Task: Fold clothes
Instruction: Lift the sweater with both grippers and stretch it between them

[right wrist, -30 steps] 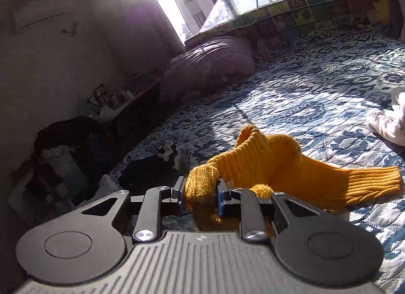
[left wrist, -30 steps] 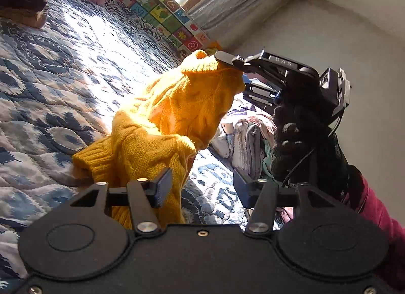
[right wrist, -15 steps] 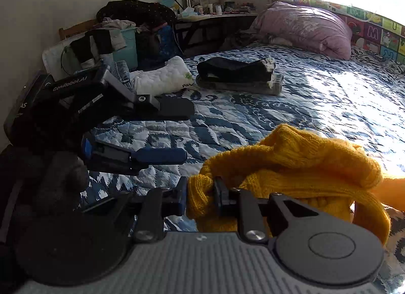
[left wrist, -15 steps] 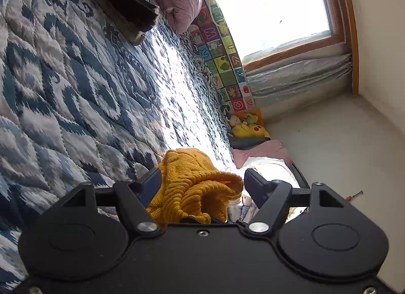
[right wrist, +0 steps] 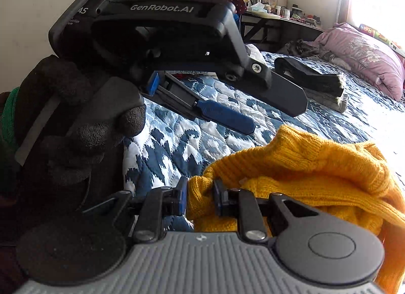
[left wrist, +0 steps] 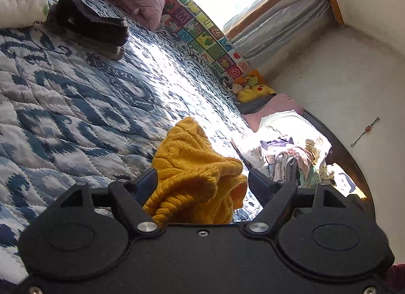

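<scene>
In the left wrist view, the left gripper (left wrist: 202, 182) stands wide open with the bunched yellow sweater (left wrist: 195, 167) lying loose between its fingers above the blue quilt (left wrist: 76, 106); the step looks like finding a second hold, which calls for closing on an edge. In the right wrist view, the right gripper (right wrist: 200, 199) is clamped on a ribbed edge of the sweater, the rest heaped to its right, while the open left gripper hovers just above and apart from it.

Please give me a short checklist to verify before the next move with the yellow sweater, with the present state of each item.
1. Right tool shut on the yellow sweater: ok.
2. Left tool holds the sweater: not ok, fingers open, knit only between them.
3. Sweater spread flat: not ok, bunched.
4. Free quilt beside it: ok.
5. Folded dark clothes apart from the sweater: ok.
6. Sleeve positions: cannot tell.
</scene>
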Demonstrator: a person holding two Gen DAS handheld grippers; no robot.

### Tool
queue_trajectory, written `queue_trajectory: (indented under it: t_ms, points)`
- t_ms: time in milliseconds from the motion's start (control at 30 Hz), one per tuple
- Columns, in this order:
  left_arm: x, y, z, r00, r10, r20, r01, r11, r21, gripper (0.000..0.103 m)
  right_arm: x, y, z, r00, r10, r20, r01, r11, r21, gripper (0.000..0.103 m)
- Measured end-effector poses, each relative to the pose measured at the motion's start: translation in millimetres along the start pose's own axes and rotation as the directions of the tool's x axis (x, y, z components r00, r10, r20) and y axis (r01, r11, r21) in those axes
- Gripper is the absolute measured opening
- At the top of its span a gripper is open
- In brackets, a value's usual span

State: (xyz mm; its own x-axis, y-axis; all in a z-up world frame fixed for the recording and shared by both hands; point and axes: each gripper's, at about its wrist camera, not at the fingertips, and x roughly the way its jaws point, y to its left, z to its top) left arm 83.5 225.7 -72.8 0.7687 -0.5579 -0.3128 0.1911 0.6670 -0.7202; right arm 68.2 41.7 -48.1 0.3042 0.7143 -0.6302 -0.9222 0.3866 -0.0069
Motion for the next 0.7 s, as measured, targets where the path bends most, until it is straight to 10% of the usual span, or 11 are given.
queue_trajectory:
  t_ms: [200,300,367,600,700]
  points:
    - [11,-5,-7,0.995,0.085,-0.045,-0.083,0.995,0.059,0.077,0,11,4,0.999,0.036,0.013,-0.036,0.999,-0.003,0.023]
    - [15,0,-7,0.989,0.144,-0.044,-0.139,0.986,0.090,0.030,-1,18,3,0.999,0.051,0.018,-0.051,0.999,-0.005,0.023]
    - [13,2,-7,0.982,0.190,-0.018,-0.187,0.977,0.100,0.019,-2,23,4,0.998,0.066,0.024,-0.066,0.998,-0.004,0.023]
    - [-25,17,21,0.934,0.324,0.149,-0.336,0.940,0.063,0.012,-9,48,16,0.991,0.126,0.054,-0.124,0.992,-0.038,0.015]
    - [-43,40,32,0.894,0.406,0.192,-0.408,0.912,-0.028,0.012,-26,45,15,0.988,0.126,0.085,-0.126,0.992,-0.003,0.030]
